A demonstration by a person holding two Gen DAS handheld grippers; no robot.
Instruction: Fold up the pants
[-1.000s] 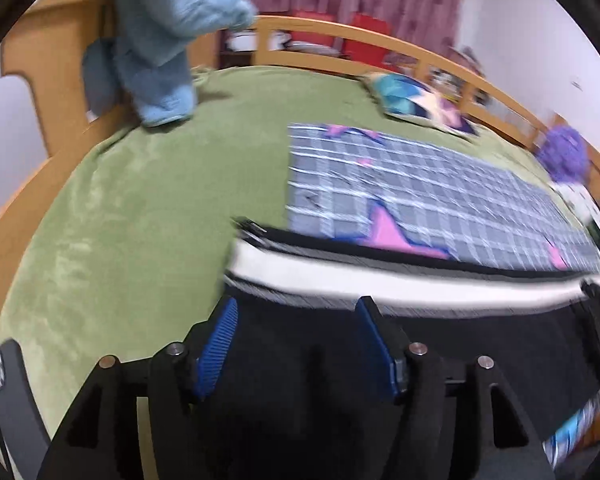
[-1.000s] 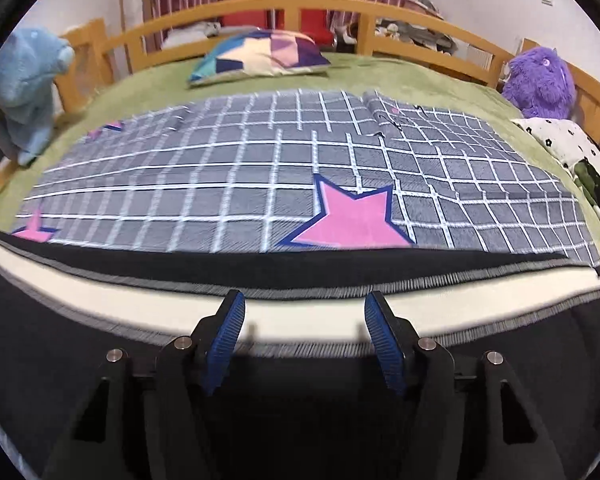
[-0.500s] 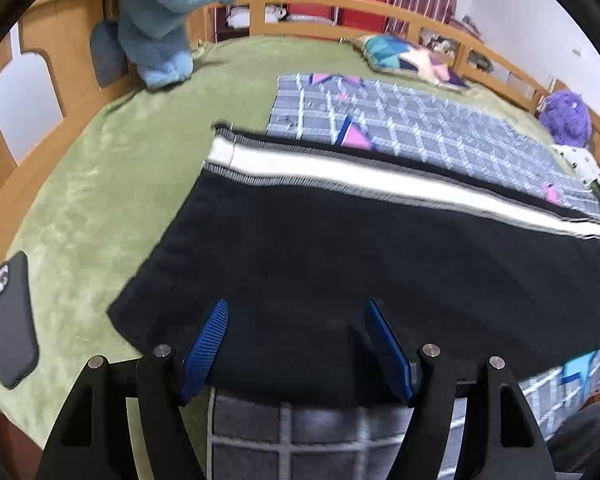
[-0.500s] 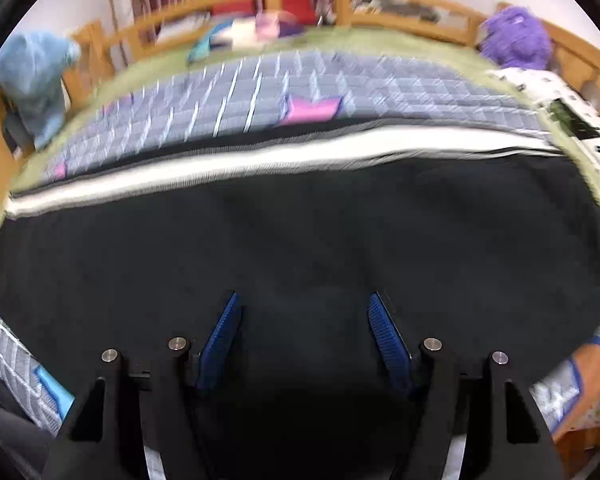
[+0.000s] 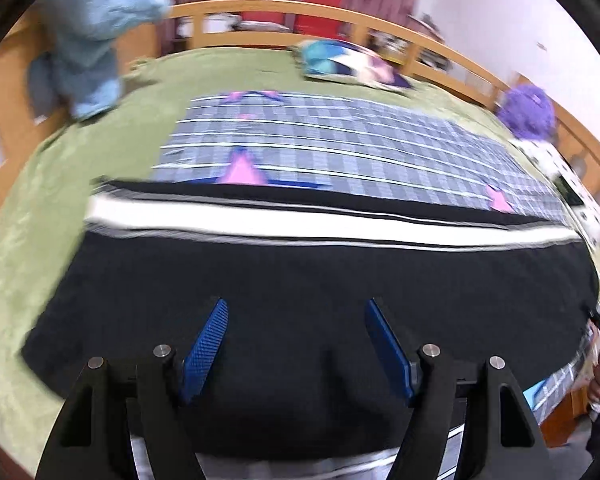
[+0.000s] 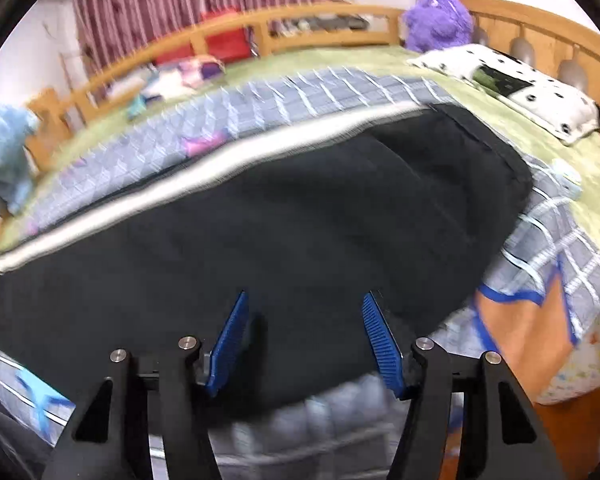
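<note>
Left wrist view: black pants (image 5: 308, 280) lie spread across the checked blanket (image 5: 340, 152) on the bed — left tongs (image 5: 296, 344) released above them. Right tongs (image 6: 304, 336) closing, gripping nothing, over the pants' near edge.

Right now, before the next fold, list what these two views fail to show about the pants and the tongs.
- Near hem of the pants: left view, covered by the left tongs and their frame.
- Pants' left end: right view, cut off by the lens edge.
- White stripe: right view, smeared by motion blur; edges unreadable.
- Right tongs, closing: blur and black cloth hide whether the pads touch fabric.
- Dark thing at the far left edge: left view, cut off.
</note>
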